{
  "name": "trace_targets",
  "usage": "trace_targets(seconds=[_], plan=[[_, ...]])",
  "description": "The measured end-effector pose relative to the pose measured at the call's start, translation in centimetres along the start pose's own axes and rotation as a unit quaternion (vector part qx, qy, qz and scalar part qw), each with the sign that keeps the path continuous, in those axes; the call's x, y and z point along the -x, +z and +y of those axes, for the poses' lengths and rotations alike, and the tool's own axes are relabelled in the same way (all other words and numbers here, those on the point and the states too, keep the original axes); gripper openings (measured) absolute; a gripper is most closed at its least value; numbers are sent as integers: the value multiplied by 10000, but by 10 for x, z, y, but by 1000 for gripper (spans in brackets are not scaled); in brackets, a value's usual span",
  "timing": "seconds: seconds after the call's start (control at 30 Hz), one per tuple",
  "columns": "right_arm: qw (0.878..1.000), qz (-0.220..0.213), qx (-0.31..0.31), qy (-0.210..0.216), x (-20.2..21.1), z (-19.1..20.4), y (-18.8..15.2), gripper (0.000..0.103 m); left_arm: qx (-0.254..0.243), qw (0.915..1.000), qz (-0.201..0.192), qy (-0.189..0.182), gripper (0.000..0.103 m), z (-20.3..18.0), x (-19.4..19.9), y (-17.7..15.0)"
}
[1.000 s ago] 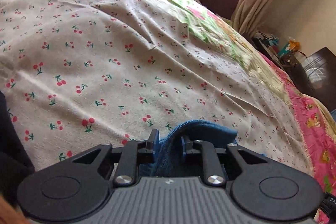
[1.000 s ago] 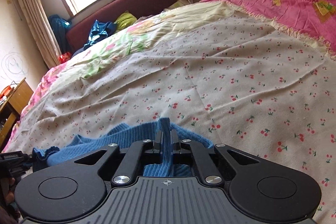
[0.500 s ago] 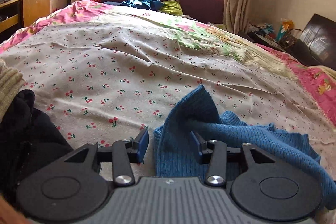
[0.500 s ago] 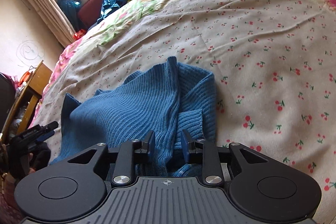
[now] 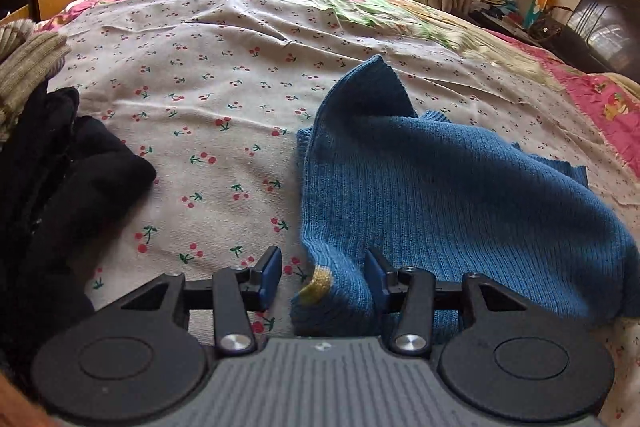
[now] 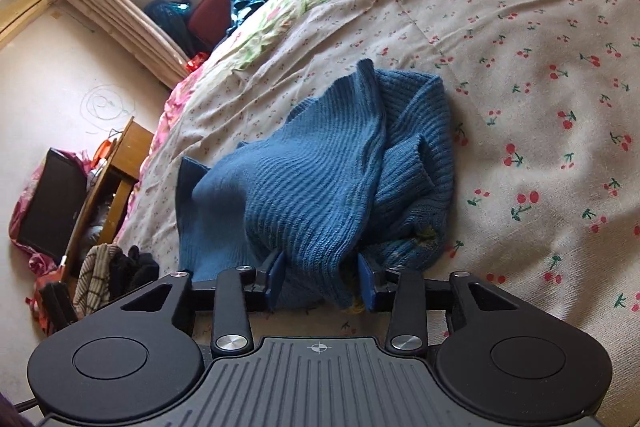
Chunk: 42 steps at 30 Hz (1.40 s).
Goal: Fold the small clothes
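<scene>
- A blue knit sweater lay crumpled and bunched on the cherry-print bedsheet, not yet folded.
- The left gripper was opening, its pads clear of the sweater's near edge between them.
- The right gripper was opening too, bunched knit loose between its jaws.
- Dark clothes waited beside it.

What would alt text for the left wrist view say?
A crumpled blue knit garment lies on a cherry-print bedsheet, its near edge between the opening jaws of the left gripper. Dark clothes are piled to the left.
</scene>
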State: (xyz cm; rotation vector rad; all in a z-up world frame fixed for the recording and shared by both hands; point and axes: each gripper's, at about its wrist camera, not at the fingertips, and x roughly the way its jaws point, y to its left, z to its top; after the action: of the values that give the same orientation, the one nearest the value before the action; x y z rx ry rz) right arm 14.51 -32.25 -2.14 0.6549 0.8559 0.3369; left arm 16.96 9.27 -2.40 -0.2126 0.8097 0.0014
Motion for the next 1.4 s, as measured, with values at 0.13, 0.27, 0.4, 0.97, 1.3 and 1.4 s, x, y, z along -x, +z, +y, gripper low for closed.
trace_targets(seconds=[0.13, 0.27, 0.4, 0.97, 1.3, 1.4], plan=[[9983, -84, 584, 21, 3, 16, -1, 44, 107, 9998, 50, -133, 58, 1, -3, 1], [9848, -303, 1553, -716, -15, 22, -7, 44, 245, 9994, 76, -218, 58, 8, -4, 0], [9869, 28, 1499, -600, -22, 10, -4, 27, 62, 9996, 138, -255, 59, 6, -1, -1], [9708, 1379, 1640, -1075, -4, 11, -3, 15, -693, 9954, 471, -469, 63, -3, 27, -21], [9771, 233, 1898, -933, 6, 68, 30, 31, 207, 9978, 223, -596, 63, 17, 11, -13], [9773, 365, 1952, -740, -26, 88, 33, 31, 270, 9970, 124, -715, 59, 21, 14, -19]])
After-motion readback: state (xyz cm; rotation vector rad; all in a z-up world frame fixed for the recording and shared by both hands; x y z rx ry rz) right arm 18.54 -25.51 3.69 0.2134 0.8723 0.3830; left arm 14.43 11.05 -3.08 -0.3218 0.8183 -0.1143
